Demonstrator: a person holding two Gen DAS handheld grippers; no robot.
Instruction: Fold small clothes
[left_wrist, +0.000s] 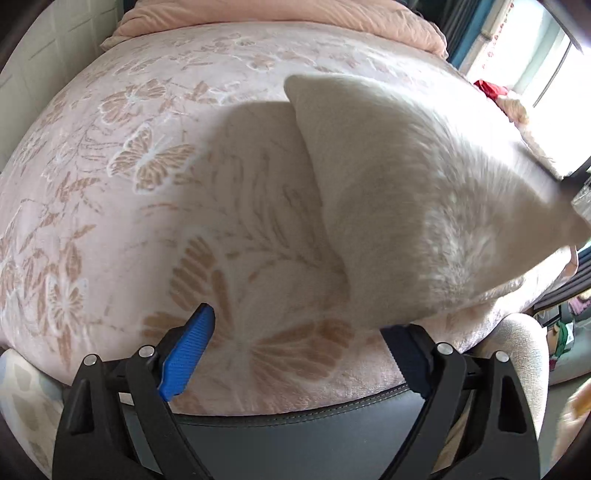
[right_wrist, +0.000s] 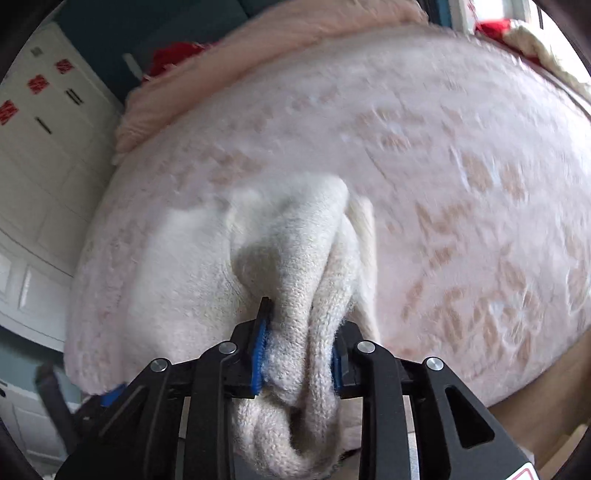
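A cream knitted garment (left_wrist: 424, 206) hangs lifted over the pink butterfly blanket (left_wrist: 147, 166), held up at the right edge of the left wrist view. My left gripper (left_wrist: 299, 343) is open and empty, its blue pad (left_wrist: 188, 354) low over the blanket, with the garment's lower edge just above its right finger. In the right wrist view my right gripper (right_wrist: 299, 354) is shut on a bunched fold of the garment (right_wrist: 295, 266), which trails away onto the blanket (right_wrist: 461, 184).
A pink pillow or quilt (left_wrist: 295, 14) lies at the far end of the bed. A grey padded bed edge (left_wrist: 295, 432) runs below the left gripper. White cabinets (right_wrist: 44, 166) stand to the left. Red cloth (left_wrist: 489, 90) lies near the window.
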